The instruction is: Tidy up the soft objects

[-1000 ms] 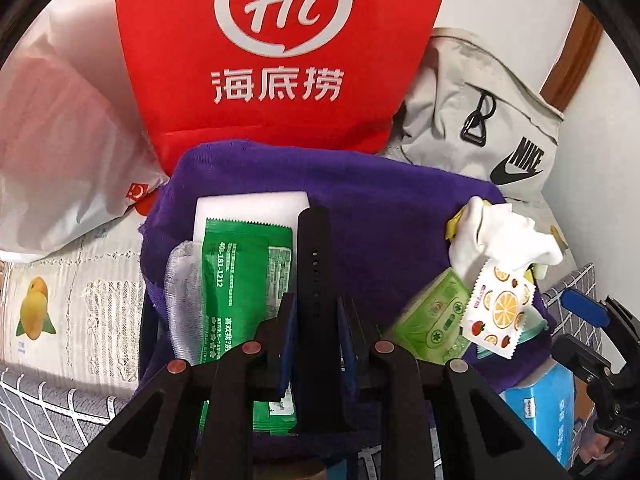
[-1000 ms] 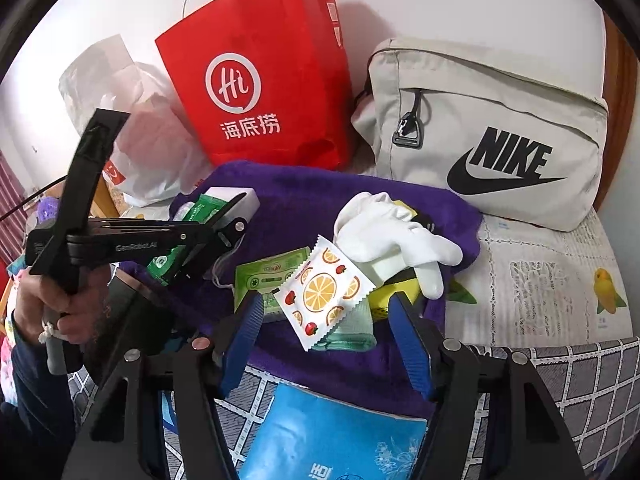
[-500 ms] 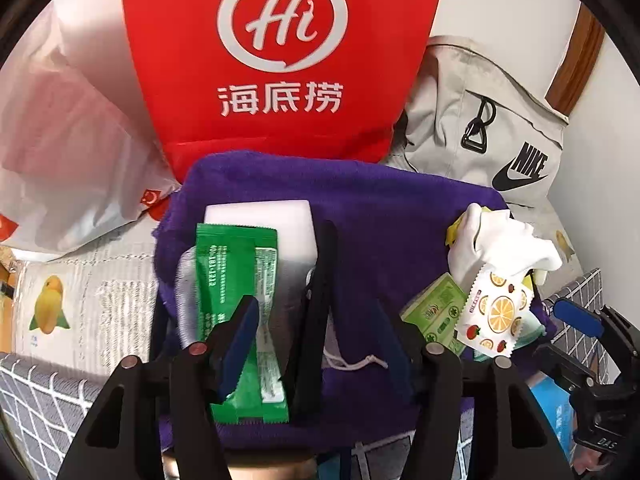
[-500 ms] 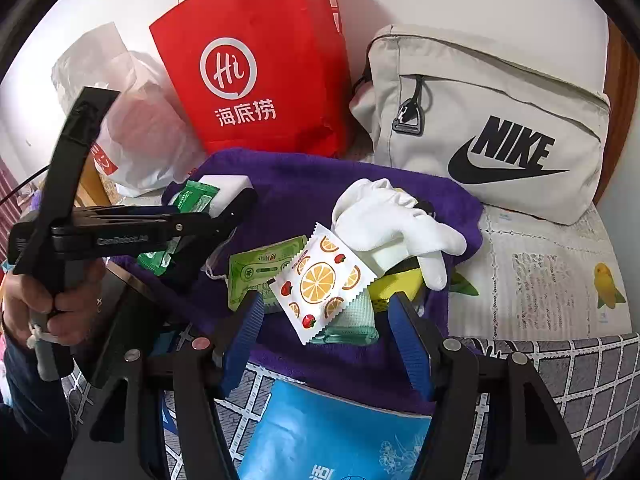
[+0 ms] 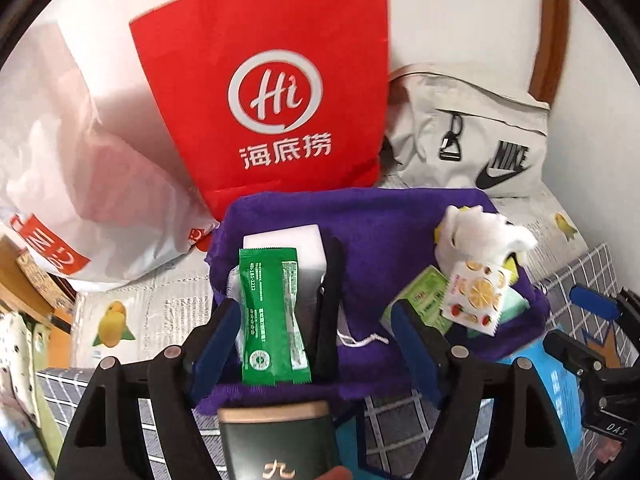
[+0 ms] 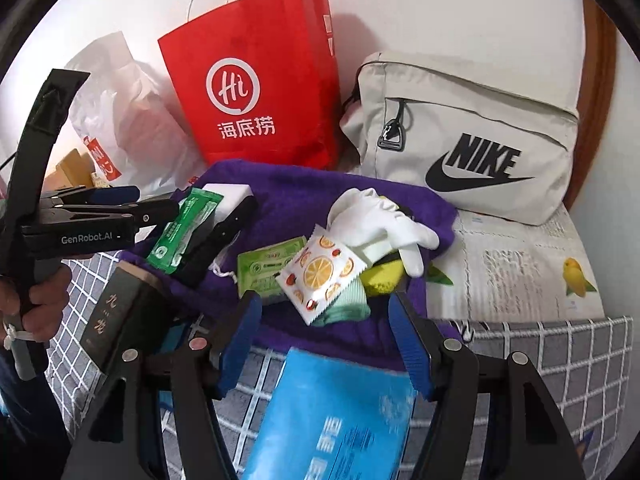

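A purple towel (image 5: 380,220) (image 6: 304,188) holds small items. On its left lie a green sachet (image 5: 272,316) (image 6: 182,228), a white sponge block (image 5: 288,240) and a black strap (image 5: 332,304) (image 6: 220,240). On its right sit a white glove (image 5: 480,232) (image 6: 372,220), an orange-print packet (image 5: 476,296) (image 6: 320,272) and a light green wipe pack (image 6: 268,264). My left gripper (image 5: 316,340) is open and empty, just back from the sachet and strap. My right gripper (image 6: 328,332) is open and empty near the orange-print packet.
A red paper bag (image 5: 272,92) (image 6: 256,80) and a beige Nike bag (image 6: 468,148) stand behind the towel. A white plastic bag (image 5: 72,152) is at the left. A dark green box (image 5: 280,436) (image 6: 120,320) and a blue pack (image 6: 332,420) lie on the checked cloth in front.
My left gripper has let go of the black strap, opened wide and drawn back. The strap now lies on the towel beside the green sachet. My right gripper has stayed open.
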Tool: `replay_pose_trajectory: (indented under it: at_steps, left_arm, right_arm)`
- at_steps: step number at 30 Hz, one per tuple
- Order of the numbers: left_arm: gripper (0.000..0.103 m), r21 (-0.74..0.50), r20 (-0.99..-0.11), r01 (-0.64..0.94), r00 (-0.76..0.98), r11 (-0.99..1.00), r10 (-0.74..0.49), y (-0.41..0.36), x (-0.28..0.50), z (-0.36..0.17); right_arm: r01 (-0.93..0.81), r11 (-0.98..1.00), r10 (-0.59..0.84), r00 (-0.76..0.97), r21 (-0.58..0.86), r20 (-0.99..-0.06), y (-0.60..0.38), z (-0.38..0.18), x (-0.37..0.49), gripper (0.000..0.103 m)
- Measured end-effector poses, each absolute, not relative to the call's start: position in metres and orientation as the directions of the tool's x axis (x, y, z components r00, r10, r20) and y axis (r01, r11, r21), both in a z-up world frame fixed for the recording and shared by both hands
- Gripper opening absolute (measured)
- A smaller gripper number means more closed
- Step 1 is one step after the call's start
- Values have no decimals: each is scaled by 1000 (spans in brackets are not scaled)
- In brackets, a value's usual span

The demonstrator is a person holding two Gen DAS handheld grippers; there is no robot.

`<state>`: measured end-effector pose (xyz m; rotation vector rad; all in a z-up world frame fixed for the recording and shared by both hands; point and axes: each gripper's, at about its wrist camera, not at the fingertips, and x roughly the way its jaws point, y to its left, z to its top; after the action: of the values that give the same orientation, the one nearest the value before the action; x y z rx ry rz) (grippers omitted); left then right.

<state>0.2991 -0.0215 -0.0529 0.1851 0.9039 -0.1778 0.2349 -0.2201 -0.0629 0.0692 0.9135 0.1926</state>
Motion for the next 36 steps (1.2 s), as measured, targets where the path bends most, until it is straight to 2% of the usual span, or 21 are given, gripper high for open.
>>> replay_pose_trajectory:
  at_steps: [2, 4, 12, 21, 36]
  left_arm:
    - [76, 85, -790, 221, 609, 972, -69, -21, 289, -49]
    - [76, 65, -794, 219, 602, 974, -82, -18, 276, -46]
    - [78, 60, -803, 219, 591, 974, -83, 1, 199, -45]
    - [78, -11, -787, 191, 604, 982, -126, 11, 127, -40]
    - [78, -2, -752, 170, 650, 985, -114, 4, 54, -30]
  right_arm:
    - [-126, 982, 187, 600, 139, -778, -219, -56, 226, 70]
    - [-122, 985, 174, 607, 125, -775, -215, -49, 216, 78]
    - [-111, 987, 163, 661, 119, -733, -198, -22, 176, 94]
    - [-130, 986, 165, 647, 107, -745, -177, -15, 125, 98]
    - [-127, 988, 149, 641, 88, -753, -170, -14, 60, 99]
